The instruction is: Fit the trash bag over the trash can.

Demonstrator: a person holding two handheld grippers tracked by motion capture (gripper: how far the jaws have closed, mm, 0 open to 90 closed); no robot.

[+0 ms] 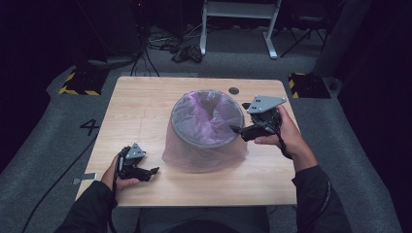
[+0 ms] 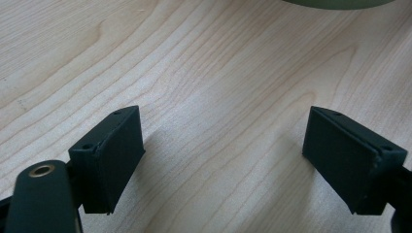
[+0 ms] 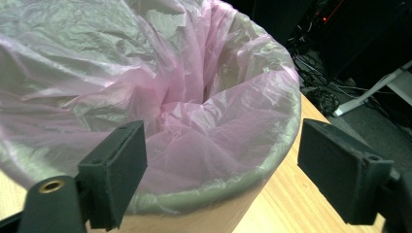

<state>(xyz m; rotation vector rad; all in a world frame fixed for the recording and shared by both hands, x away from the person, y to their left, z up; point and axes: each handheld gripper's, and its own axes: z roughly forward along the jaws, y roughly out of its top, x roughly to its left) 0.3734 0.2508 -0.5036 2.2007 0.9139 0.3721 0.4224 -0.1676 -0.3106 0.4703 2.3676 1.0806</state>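
Nearest the person, the left tongs (image 1: pixel 145 172) rest low over the pale wood-grain tabletop (image 1: pixel 145 107), jaws spread wide and holding nothing; in the left gripper view only bare wood lies between them, with a sliver of the bin's base at the top edge. Farther in, at the middle of the tabletop, stands the round grey waste bin (image 1: pixel 208 127), upright, its opening facing up, lined with a thin translucent pink plastic bag (image 3: pixel 194 92) whose edge is folded over the rim and drapes down the outside wall. The right tongs (image 1: pixel 239 130) hover at the bin's right rim, jaws likewise apart and empty, aimed across the opening. In the right gripper view the lined rim sits just ahead and slightly below, between the two jaws. The right hand is thus much the nearer to the bag's folded edge, and seems placed to pinch it there.
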